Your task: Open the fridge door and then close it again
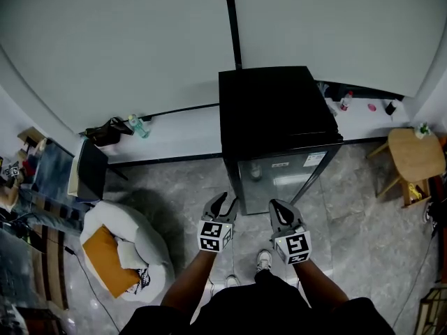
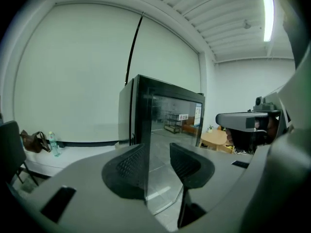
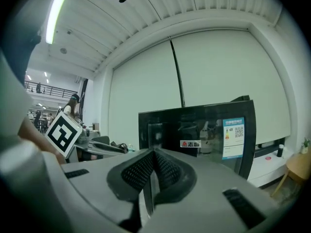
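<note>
A black mini fridge (image 1: 279, 110) stands against the pale wall, and its glass door (image 1: 286, 174) is closed. Both grippers hover just in front of the door, apart from it. My left gripper (image 1: 222, 204) is open with nothing between its fingers; in the left gripper view the left gripper (image 2: 158, 155) points at the left edge of the fridge (image 2: 165, 110). My right gripper (image 1: 280, 211) is shut on nothing. In the right gripper view the right gripper (image 3: 154, 155) faces the fridge (image 3: 204, 130) front, where stickers and a bottle inside show.
A white beanbag (image 1: 133, 239) with an orange cushion lies on the floor at the left. A low ledge (image 1: 181, 135) along the wall carries a bag (image 1: 105, 131) and a bottle (image 1: 140, 125). A wooden stool (image 1: 415, 152) stands at the right. The person's shoes (image 1: 264, 259) show below the grippers.
</note>
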A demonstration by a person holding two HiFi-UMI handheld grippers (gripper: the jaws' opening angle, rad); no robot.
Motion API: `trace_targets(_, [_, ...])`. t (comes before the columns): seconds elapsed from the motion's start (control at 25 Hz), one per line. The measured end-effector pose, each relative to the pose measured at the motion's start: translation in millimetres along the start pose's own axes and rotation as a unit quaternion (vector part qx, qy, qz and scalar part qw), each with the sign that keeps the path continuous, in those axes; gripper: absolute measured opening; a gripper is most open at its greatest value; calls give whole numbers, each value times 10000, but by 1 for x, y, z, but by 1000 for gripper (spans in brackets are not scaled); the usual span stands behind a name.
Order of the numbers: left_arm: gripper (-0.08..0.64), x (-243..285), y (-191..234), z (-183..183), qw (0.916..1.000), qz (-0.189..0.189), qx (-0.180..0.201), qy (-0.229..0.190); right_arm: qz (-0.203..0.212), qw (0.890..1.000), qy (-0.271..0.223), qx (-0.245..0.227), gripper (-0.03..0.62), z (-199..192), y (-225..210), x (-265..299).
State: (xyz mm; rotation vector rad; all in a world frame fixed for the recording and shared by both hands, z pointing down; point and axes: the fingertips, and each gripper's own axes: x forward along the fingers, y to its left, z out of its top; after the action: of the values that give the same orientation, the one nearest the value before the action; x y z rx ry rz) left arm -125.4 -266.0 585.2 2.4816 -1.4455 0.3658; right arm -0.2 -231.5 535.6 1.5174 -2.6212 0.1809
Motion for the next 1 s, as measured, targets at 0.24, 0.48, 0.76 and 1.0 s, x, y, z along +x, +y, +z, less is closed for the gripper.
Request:
trace_targets(0.24, [189,34,20,-9,9996,127,-45,249,133,9999,81,39,9,-7,-6,13])
trace_targets(0.48, [198,59,33,-7,9993,112,-26,367,239,9996,145,37,9,-11,-10,17])
trace_targets(0.76, [202,73,32,-7,9994,72,-90,332,286,9994,156,83,9,-15,-16,21])
trace_targets(1.0, [183,80,37,-8,9988,211,156,415,348,9992,184,107,9,-19,-18,22])
